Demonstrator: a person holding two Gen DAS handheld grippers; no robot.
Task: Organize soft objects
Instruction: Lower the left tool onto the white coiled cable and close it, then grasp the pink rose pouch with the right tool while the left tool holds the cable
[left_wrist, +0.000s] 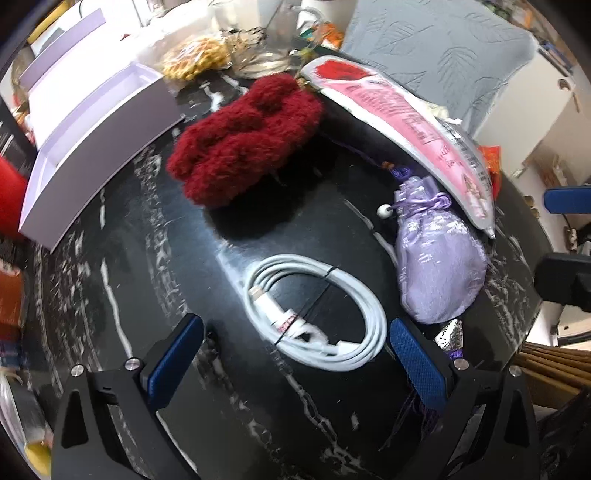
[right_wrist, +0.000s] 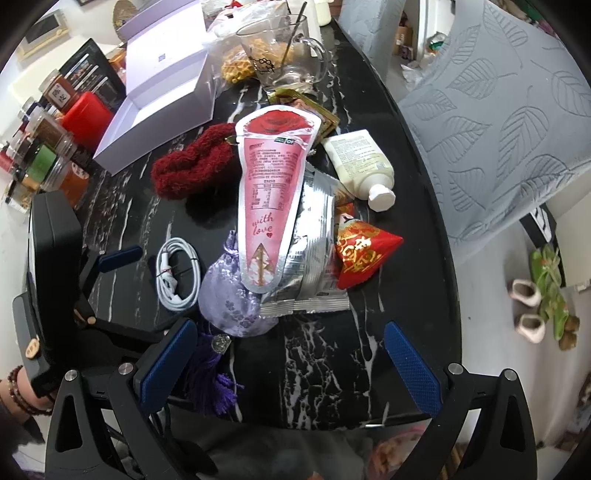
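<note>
A fuzzy dark red knit item (left_wrist: 247, 136) (right_wrist: 192, 166) lies on the black marble table (left_wrist: 129, 258), beside an open lilac box (left_wrist: 99, 107) (right_wrist: 162, 92). A lilac satin pouch (left_wrist: 439, 266) (right_wrist: 232, 295) with a purple tassel (right_wrist: 212, 384) rests under the tip of a pink rose packet (left_wrist: 406, 122) (right_wrist: 273, 192). A coiled white cable (left_wrist: 317, 314) (right_wrist: 177, 277) lies just ahead of my left gripper (left_wrist: 295, 362), which is open and holds nothing. My right gripper (right_wrist: 291, 365) is also open over the table's near edge, with the tassel by its left finger.
A silver foil packet (right_wrist: 314, 251), a red-gold pyramid pouch (right_wrist: 362, 254) and a cream lotion bottle (right_wrist: 362, 162) sit right of the pink packet. A glass mug (right_wrist: 284, 51), waffle snacks (left_wrist: 195, 55) and spice jars (right_wrist: 44, 147) crowd the far and left sides. A grey leaf-pattern cushion (right_wrist: 498, 110) flanks the table.
</note>
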